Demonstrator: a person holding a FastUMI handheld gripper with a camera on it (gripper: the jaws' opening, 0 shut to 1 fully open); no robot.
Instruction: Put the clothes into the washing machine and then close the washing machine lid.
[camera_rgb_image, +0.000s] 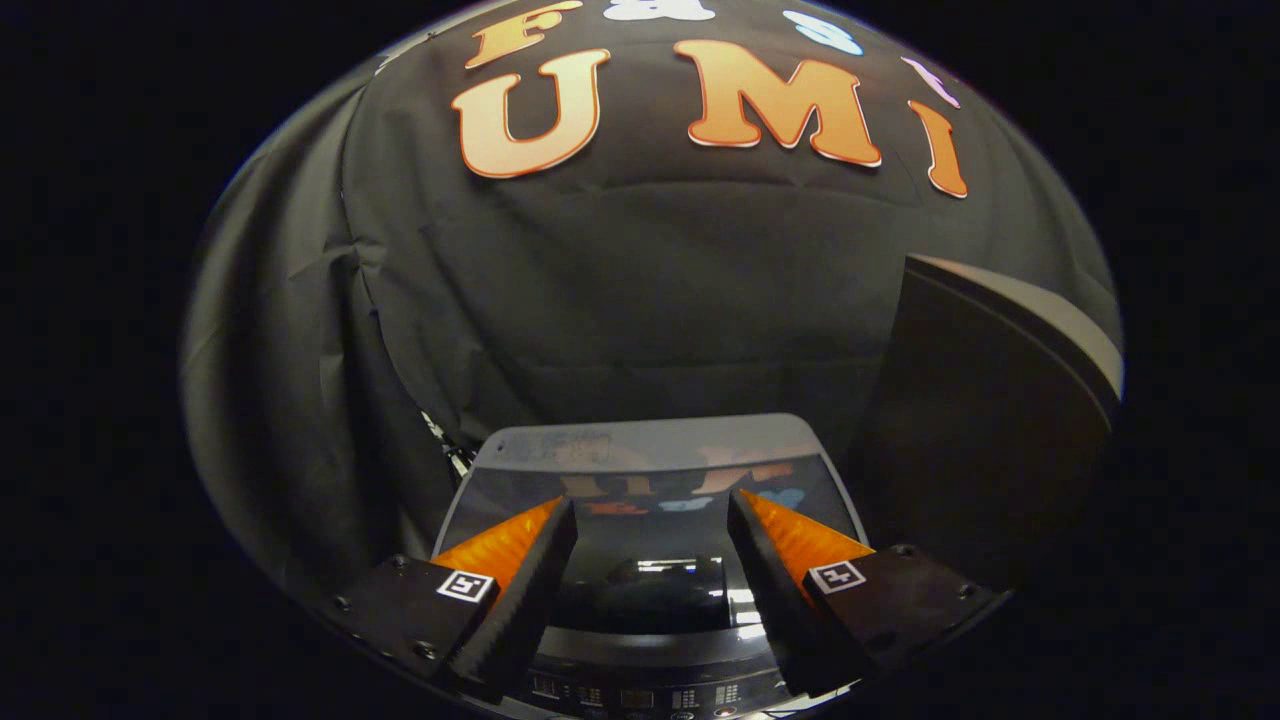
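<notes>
Gripper view shows the gripper (650, 520) spread and empty above the washer (650, 650), whose glass lid (640, 470) lies down flat, as the task's end wants.

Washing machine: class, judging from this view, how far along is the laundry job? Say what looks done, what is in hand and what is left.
Done: the lid lies flat and shut over the washing machine, its glass reflecting the booth. Whether clothes are inside cannot be told. In hand: nothing; the tongs hang open above the lid, gripping nothing. Left: if the clothes did go in, the job looks finished.
</notes>
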